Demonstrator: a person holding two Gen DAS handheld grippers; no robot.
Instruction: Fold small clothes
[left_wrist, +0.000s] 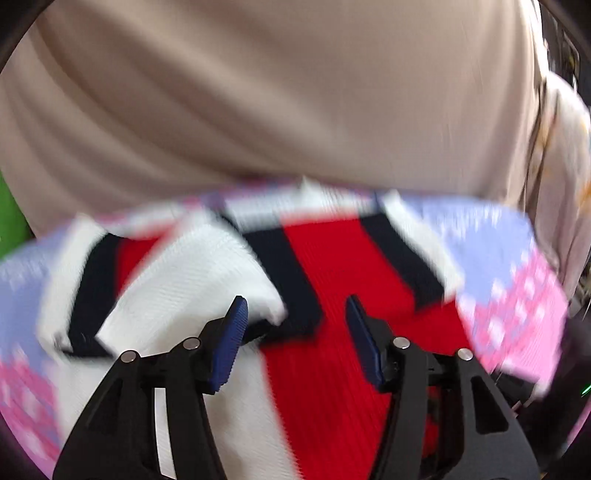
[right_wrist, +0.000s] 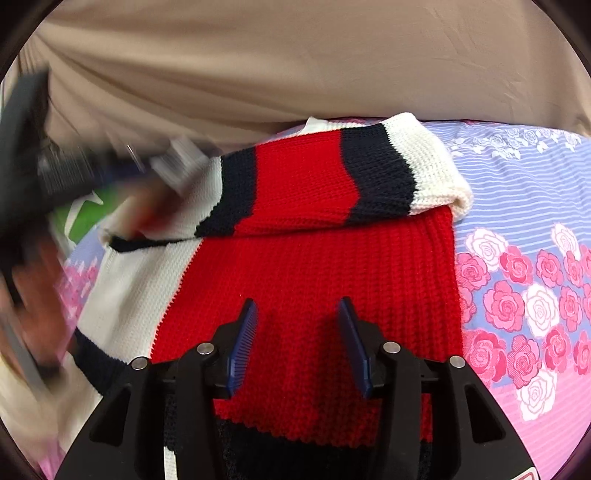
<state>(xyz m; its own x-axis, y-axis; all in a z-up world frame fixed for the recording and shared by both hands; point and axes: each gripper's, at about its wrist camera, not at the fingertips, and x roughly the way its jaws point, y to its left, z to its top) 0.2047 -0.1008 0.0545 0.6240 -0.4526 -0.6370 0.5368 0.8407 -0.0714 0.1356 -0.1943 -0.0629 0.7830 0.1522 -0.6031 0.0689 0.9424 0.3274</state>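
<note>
A small knitted sweater (right_wrist: 314, 280) in red, navy and white lies on a floral sheet (right_wrist: 524, 295). One sleeve (right_wrist: 369, 177) is folded across its upper body. My right gripper (right_wrist: 297, 306) is open and empty just above the red knit. The left wrist view is motion-blurred; my left gripper (left_wrist: 295, 302) is open and empty over the sweater (left_wrist: 332, 295), near a white fold (left_wrist: 192, 280). The left gripper also shows as a dark blur in the right wrist view (right_wrist: 33, 177), at the sweater's left side.
The person's beige shirt (left_wrist: 258, 92) fills the far side of both views, also seen in the right wrist view (right_wrist: 295, 55). A green object (right_wrist: 85, 218) lies beyond the sweater's left edge. The floral sheet extends to the right.
</note>
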